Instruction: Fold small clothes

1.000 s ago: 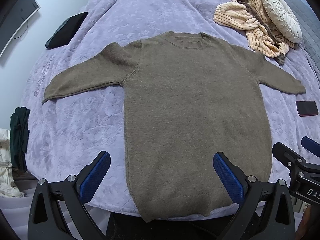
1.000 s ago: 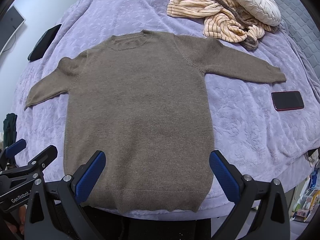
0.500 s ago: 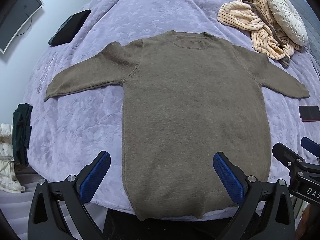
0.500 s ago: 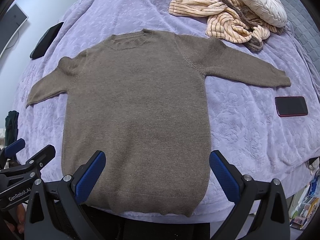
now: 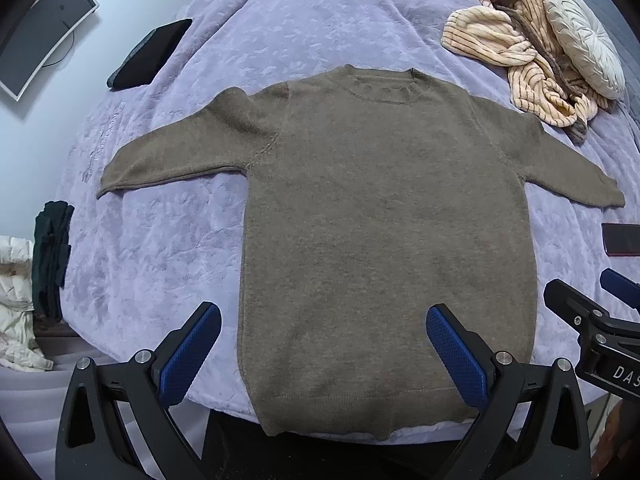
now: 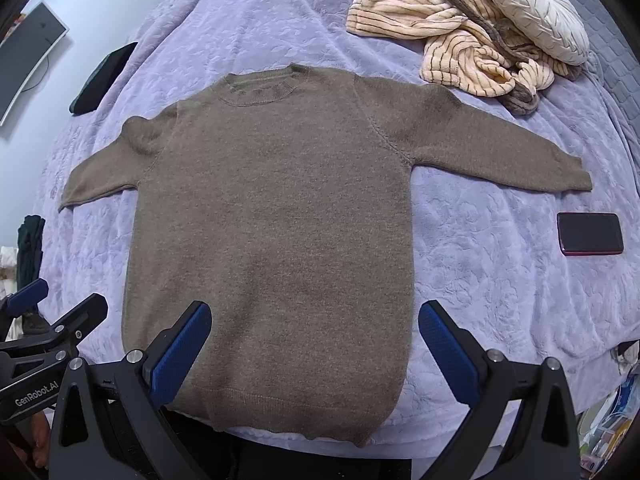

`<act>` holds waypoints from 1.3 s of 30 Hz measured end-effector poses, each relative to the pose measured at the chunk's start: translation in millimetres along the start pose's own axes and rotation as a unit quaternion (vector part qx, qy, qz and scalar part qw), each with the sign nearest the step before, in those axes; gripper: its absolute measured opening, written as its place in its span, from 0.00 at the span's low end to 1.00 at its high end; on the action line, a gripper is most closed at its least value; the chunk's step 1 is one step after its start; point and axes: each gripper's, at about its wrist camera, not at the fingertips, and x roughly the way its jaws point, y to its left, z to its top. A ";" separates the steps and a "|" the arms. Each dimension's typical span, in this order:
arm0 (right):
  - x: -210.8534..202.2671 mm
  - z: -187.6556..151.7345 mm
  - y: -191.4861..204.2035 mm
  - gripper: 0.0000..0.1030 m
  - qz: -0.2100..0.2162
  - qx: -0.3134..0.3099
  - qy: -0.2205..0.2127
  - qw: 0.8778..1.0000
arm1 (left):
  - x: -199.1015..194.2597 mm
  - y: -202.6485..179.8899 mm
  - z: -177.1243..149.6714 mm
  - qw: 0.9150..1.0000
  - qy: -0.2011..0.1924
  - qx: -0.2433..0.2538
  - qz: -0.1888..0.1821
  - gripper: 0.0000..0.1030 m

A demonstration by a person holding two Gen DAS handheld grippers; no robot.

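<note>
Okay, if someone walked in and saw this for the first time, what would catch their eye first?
First, the brown sweater, spread flat in the middle of the lavender bedspread with both sleeves out and its hem hanging over the near edge. Next, the striped peach garment heaped beside a round cream cushion at the far right. Both the left gripper and the right gripper hover over the hem, jaws wide open, holding nothing.

One sweater (image 5: 384, 248), one phone (image 6: 590, 233) (red-edged), one cushion (image 6: 532, 8).
</note>
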 end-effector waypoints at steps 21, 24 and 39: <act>34.1 11.8 5.7 1.00 0.032 -0.035 0.042 0.998 | 25.2 30.2 -9.5 0.994 0.031 -0.074 -0.069 1.00; 39.4 12.4 22.2 1.00 0.026 -0.035 0.047 0.998 | 37.9 61.4 5.7 0.993 0.016 -0.086 -0.079 1.00; 102.4 27.8 194.9 1.00 0.035 -0.063 0.101 0.992 | 156.5 332.7 75.3 0.950 -0.066 -0.270 -0.140 1.00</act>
